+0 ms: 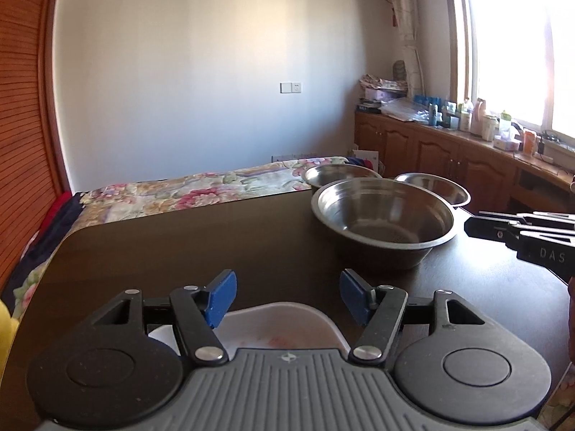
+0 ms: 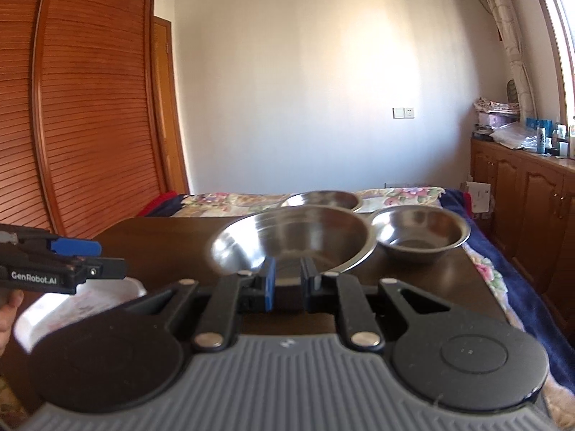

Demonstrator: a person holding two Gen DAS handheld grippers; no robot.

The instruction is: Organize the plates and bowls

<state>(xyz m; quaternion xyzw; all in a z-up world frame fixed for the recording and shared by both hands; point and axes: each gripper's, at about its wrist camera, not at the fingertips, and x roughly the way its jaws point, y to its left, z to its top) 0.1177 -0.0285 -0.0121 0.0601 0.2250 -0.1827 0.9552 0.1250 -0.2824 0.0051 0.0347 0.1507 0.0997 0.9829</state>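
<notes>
Blue pads, left gripper (image 1: 287,296): spread wide, nothing between them; poised above the white plate.
Blue pads, right gripper (image 2: 287,283): drawn close together on the near rim of the big bowl; rim pinched between them, as far as the right wrist view shows.
White plate (image 1: 284,327): directly beneath the left fingers, on the dark table; faint reddish marks on its surface; also seen at lower left of the right fingers in the right wrist view.
Big bowl (image 2: 293,239): steel, tilted with its near edge at the right fingers, slightly blurred; in the left wrist view ahead and to the right of the left fingers (image 1: 382,221).
Small bowl (image 2: 422,231): steel, upright on the table, ahead and right of the right fingers, just beside the big bowl.
Far bowl (image 2: 323,199): steel, behind the big bowl, at the table's far edge, partly hidden.
Table (image 1: 215,244): dark brown wood, bare ahead and left of the left fingers.
Bed (image 1: 201,192): floral cover, beyond the table's far edge.
Wardrobe (image 2: 90,107): slatted reddish wood, far left.
Cabinets (image 1: 449,156): wooden, under the bright window at far right, top crowded with bottles.
</notes>
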